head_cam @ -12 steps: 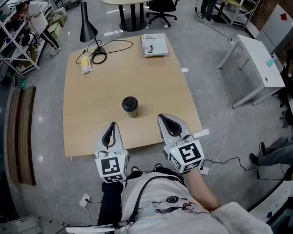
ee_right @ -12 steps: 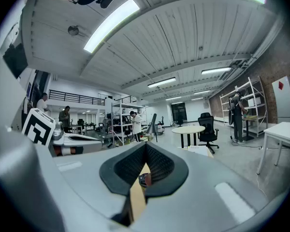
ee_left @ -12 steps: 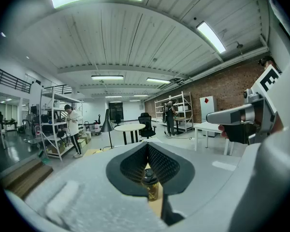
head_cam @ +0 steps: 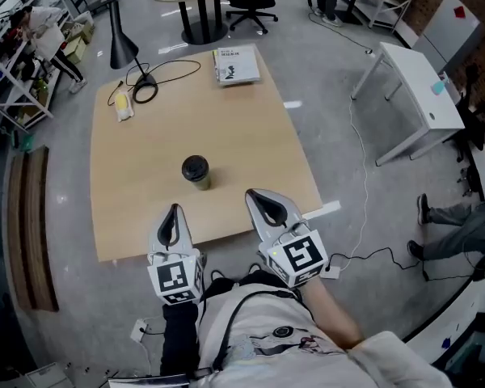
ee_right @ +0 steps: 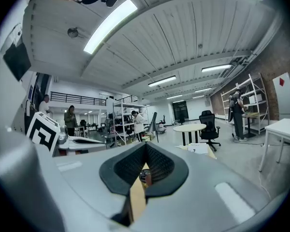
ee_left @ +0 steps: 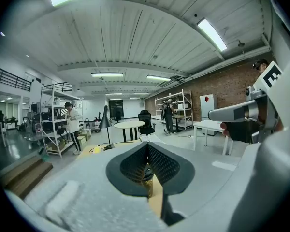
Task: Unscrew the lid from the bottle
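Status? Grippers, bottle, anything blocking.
Left gripper and right gripper both shut, empty, short of the bottle. Bottle upright on table, lid on. Path between clear.

overhead plus two low, toward bottle (head_cam: 196,170)

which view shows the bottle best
The head view. It shows the whole bottle from above, dark lid on, standing on the wooden table ahead of the left gripper and right gripper. The left gripper view and the right gripper view each show only a sliver of it past their shut jaws.
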Demonstrator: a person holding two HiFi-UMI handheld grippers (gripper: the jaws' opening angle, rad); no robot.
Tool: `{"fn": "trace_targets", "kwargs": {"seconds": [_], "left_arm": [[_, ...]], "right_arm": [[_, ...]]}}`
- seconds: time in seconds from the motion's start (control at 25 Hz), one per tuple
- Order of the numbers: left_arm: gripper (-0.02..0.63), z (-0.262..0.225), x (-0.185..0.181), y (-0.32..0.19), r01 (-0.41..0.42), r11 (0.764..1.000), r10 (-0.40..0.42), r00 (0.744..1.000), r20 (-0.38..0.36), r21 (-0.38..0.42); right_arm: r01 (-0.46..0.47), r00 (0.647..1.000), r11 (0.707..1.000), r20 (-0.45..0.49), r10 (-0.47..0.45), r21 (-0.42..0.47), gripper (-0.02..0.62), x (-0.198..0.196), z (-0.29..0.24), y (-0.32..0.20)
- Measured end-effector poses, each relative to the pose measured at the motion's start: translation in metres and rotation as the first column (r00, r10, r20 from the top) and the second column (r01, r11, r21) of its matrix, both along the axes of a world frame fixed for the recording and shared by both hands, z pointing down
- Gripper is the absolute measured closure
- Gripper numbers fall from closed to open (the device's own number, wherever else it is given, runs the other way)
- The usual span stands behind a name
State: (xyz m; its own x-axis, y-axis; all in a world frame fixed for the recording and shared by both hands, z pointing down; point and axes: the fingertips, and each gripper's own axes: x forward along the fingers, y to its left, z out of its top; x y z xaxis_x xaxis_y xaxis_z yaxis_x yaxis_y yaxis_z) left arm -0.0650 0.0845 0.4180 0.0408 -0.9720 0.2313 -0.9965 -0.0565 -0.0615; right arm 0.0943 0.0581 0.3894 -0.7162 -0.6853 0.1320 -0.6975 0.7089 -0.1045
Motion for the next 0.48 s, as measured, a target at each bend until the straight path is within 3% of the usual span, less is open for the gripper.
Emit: {"fn": "trace_targets", "kwargs": {"seconds": [0.12,0.28,0.36,0.48], "left_arm": [[0.603,0.006,0.005,0.000,0.007,1.000,-0.007,1.000,-0.004,-0.011],[0.526,0.010,0.012,-0.002,-0.012,1.000,0.012,1.000,-0.010,-0.011],[0.483,0.014,0.016,-0.006,-0.032,0.999,0.032,1.000,-0.002,-0.016],[0.366,0.029,0.016,-0.012,-0.063,0.997,0.063,0.998,0.001,-0.054]], "right_arm": [[0.000,0.999,1.000,0.054,0.001,-0.015,0.592,0.013,-0.002,0.001],[-0.001,0.999,1.000,0.048,0.002,-0.021,0.592,0.031,0.004,0.001],[-0.001,0.999,0.999,0.055,0.003,-0.037,0.592,0.037,0.009,-0.003],[0.008,0.997,0.998,0.080,-0.003,-0.057,0.590,0.038,0.014,-0.009]]}}
